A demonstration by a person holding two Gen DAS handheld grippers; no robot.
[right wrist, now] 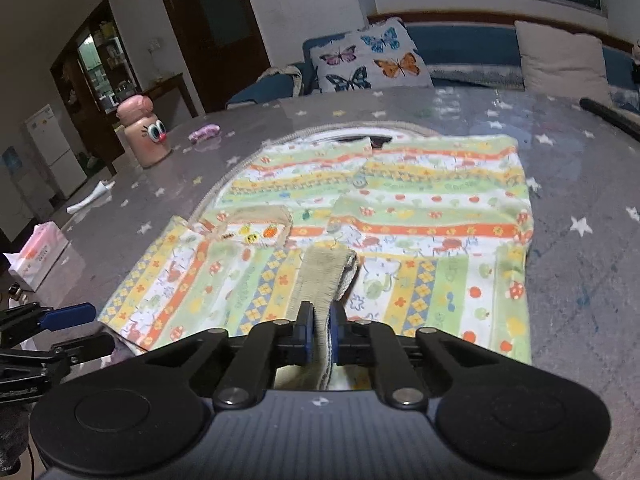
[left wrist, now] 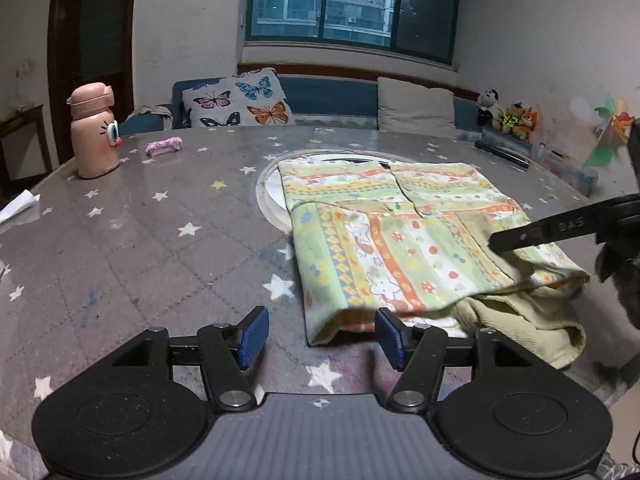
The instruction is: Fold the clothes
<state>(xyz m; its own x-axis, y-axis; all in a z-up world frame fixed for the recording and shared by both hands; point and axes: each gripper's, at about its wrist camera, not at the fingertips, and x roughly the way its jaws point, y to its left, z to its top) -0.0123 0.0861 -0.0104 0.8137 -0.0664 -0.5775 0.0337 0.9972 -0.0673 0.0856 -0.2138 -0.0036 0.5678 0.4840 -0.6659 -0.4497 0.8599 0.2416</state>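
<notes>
The left gripper [left wrist: 322, 336] is hovering low with its jaws spread wide, while the right gripper [right wrist: 320, 330] is pinching its blue pads [right wrist: 306, 334] tightly together.

A grey star-printed table [left wrist: 160, 216] carries a striped patterned garment [left wrist: 400, 240], a pink bottle [left wrist: 94, 132], a small pink wrapped item [left wrist: 163, 146], white paper [left wrist: 18, 205] and a tissue box [right wrist: 38, 254].

Round white inset in the star-patterned grey desk [left wrist: 160, 240] half covered by the striped, cartoon-printed cotton garment [left wrist: 380, 240]. Beige ribbed cuff [right wrist: 324, 280] pinched between dark jaws, its near end hidden below them. Tissue box [right wrist: 38, 256] cut off at left edge. Colourful pinwheel [left wrist: 610, 128] blurred.
</notes>
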